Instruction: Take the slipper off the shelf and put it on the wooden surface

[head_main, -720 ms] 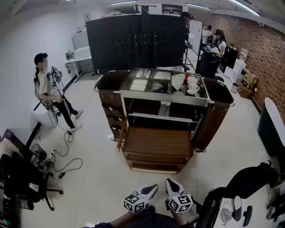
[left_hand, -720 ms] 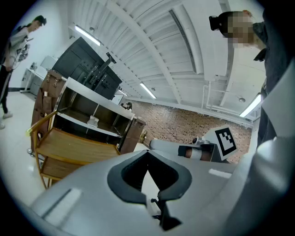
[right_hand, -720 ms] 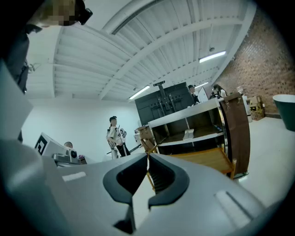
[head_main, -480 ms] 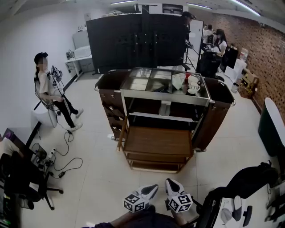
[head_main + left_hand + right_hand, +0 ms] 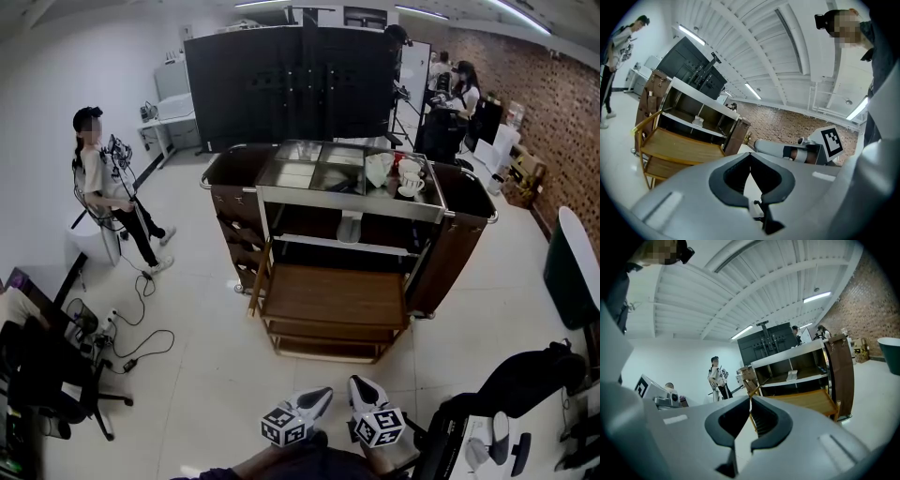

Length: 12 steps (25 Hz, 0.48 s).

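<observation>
A white slipper [image 5: 349, 228] lies on the middle shelf of a brown service cart [image 5: 466, 234], and it also shows small in the left gripper view [image 5: 698, 121] and the right gripper view [image 5: 792, 375]. Below it juts the wooden surface [image 5: 333, 298], bare. My left gripper [image 5: 323, 395] and right gripper [image 5: 356, 383] sit side by side at the bottom of the head view, well short of the cart. Both are shut with nothing between the jaws; the left gripper [image 5: 750, 155] and the right gripper [image 5: 750, 400] show their tips touching.
Cups and white cloths [image 5: 403, 178] sit on the cart's top. A person [image 5: 101, 183] stands at the left by cables on the floor [image 5: 141, 337]. A black office chair [image 5: 47, 380] is at the near left, a large black panel [image 5: 291, 80] behind the cart.
The head view has shifted very slightly. Both grippers stay where they were, still shut.
</observation>
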### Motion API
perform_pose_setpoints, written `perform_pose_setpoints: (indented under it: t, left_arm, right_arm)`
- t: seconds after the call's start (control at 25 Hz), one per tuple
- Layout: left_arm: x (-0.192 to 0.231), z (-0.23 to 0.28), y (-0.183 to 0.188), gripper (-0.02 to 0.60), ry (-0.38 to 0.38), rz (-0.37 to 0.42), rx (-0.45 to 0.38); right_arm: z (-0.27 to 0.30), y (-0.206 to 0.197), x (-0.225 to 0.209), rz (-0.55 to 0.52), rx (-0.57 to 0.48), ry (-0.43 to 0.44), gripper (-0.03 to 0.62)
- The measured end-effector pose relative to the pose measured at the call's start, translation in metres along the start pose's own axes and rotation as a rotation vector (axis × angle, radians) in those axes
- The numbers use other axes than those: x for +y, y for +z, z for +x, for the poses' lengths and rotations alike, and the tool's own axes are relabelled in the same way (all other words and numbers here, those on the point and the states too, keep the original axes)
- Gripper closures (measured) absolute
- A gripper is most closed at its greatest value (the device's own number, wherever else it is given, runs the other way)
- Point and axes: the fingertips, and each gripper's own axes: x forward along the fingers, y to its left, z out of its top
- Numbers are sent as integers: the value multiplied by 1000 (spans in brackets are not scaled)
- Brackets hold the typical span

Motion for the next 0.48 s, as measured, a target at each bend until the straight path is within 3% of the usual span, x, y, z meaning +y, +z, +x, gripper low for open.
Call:
perform_pose_setpoints:
  t: [0.48]
  left_arm:
    - [29,-15,9,553,-5,-46,-18]
  right_arm:
    - [29,-3,14,-16,23,-19,592]
